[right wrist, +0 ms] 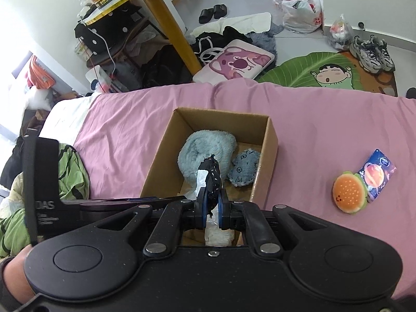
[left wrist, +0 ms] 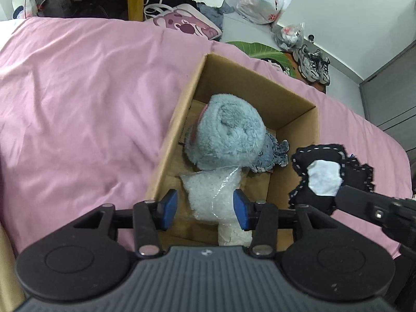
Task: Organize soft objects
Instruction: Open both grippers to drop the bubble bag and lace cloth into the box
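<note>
The left wrist view is taken from just above the near end of the cardboard box (left wrist: 179, 135), looking steeply down and forward along the jaws, so the box interior fills the centre at close range. The right wrist view is set higher and a little further back, facing forward over the same box (right wrist: 270, 140) toward the floor beyond the bed (right wrist: 325, 119). The box, the pink bed cover, the green leaf mat (right wrist: 299, 65) and the grey shoes (right wrist: 371, 54) are shared by both views.

Grey trainers (right wrist: 372, 52) at one o'clock on green leaf rug (right wrist: 306, 70); black slippers (right wrist: 213, 12) at twelve; plastic bags (right wrist: 301, 7) beside.
</note>
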Tool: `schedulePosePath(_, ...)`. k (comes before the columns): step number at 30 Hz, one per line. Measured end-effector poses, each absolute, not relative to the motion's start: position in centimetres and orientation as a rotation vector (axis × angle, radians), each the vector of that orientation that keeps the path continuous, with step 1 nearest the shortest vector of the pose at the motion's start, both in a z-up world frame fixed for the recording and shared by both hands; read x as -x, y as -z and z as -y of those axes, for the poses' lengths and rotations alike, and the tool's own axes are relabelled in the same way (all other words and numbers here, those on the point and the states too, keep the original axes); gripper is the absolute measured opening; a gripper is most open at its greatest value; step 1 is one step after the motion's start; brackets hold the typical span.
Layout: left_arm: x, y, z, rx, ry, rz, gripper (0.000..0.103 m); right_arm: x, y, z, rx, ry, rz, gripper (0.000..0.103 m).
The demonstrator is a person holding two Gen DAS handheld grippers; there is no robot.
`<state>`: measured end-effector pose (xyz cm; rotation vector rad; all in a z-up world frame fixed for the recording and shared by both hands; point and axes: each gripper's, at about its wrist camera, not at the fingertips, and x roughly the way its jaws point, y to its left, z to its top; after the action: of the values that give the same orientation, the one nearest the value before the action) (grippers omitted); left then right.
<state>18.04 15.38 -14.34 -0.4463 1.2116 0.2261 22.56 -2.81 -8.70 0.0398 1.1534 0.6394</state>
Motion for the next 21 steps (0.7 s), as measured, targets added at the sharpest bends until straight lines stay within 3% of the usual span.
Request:
schedulePosePath(7,-16.6,12.9,-15.6,0.459,-0.228,-1.181,0.046,-22.7,9.6,2.1,-0.035,-0.633,-1.161,0.008)
schedulePosePath(11,-16.1,12.4,-15.5,0.46,-0.243,-1.168,0.052,-22.8,10.2,1.8,-0.034,-0.633,-1.164,0.01)
schedulePosePath(14,-15.9,11.9,-15.5,0.458,-0.249,-1.158,0.059,-22.8,10.6,1.8,-0.031,-0.621,-1.165,0.023)
schedulePosePath(15,-15.8,11.8,-15.5,0.457,-0.253,-1.16,0.066,-22.8,10.6,1.9,-0.03,-0.621,-1.166,0.031)
schedulePosePath(18,-15.5,11.3,-15.4,0.442,-0.273,-1.153,0.078,-22.4,10.3,2.3,-0.038,-0.633,-1.161,0.034)
schedulePosePath(21,-15.4,10.6,-15.2,0.435,-0.28,-1.15,0.08,-22.3,10.0,3.0,-0.058,-0.633,-1.161,0.042)
